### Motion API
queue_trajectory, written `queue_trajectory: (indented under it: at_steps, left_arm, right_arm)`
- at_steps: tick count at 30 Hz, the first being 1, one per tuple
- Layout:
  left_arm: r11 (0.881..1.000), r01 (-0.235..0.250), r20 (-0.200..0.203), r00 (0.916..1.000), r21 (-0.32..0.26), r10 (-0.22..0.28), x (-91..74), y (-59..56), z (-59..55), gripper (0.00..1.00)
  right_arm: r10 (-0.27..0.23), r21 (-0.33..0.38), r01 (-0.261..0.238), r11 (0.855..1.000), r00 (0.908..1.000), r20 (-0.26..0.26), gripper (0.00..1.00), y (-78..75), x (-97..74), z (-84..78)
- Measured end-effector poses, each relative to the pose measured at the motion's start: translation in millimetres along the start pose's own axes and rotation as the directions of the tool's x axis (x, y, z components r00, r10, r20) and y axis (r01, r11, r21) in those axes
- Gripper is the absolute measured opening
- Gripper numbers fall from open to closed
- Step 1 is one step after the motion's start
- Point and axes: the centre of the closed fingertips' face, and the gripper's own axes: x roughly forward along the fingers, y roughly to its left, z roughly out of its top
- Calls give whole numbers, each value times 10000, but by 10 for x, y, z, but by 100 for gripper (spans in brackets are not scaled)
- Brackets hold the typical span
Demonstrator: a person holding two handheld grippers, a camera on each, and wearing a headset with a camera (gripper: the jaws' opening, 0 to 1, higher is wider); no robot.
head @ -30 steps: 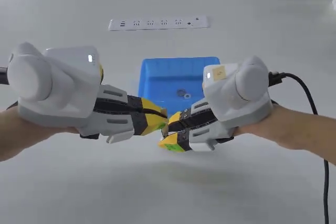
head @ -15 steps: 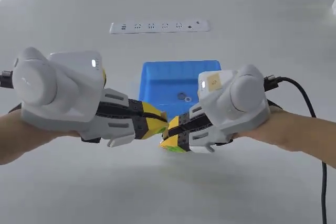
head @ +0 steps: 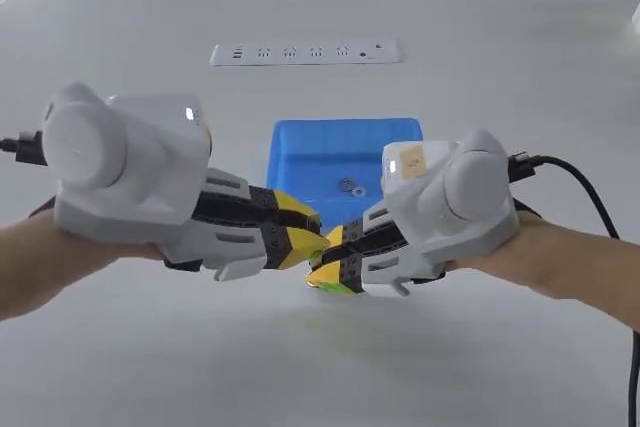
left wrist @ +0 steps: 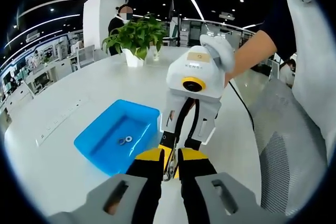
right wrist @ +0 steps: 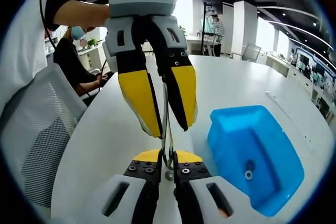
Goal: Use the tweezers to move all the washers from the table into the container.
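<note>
Left gripper (left wrist: 169, 157): comes in from the left of the head view. Its yellow fingers (right wrist: 139, 98) are narrow, with the tweezers (right wrist: 166, 124) running between them; whether they pinch cannot be told.
Right gripper (right wrist: 167, 156): comes in from the right of the head view, tip to tip with the left gripper. Its jaws are closed on the lower end of the tweezers.
Tweezers: a thin metal strip at mid-frame in the right gripper view, spanning both sets of jaws, above the table (head: 320, 367).
Container (head: 300, 152): blue tray at the centre of the head view, just above the gripper tips.
Washers (head: 350, 187): two, lying close together on the container floor.
Power strip (head: 305, 52): white, top centre of the head view, well apart from the container.
</note>
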Motion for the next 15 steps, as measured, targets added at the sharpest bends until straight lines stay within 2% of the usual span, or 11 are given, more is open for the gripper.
queue_trajectory:
  at_steps: [5,9,15]
  left_arm:
    - [9999,-82,-256,9996,66,84,-43,10,-40,24]
    - [9996,-287,-329,9990,69,289,-127,12,-77,25]
    - [9965,-704,-44,9975,-458,703,-244,15,-114,27]
  right_arm:
    - [-66,111,66,9999,10000,28,9,-24,-20,12]
    - [-176,277,172,9995,9998,123,9,-47,-53,59]
    - [-387,404,379,9985,9991,182,9,-58,-123,145]
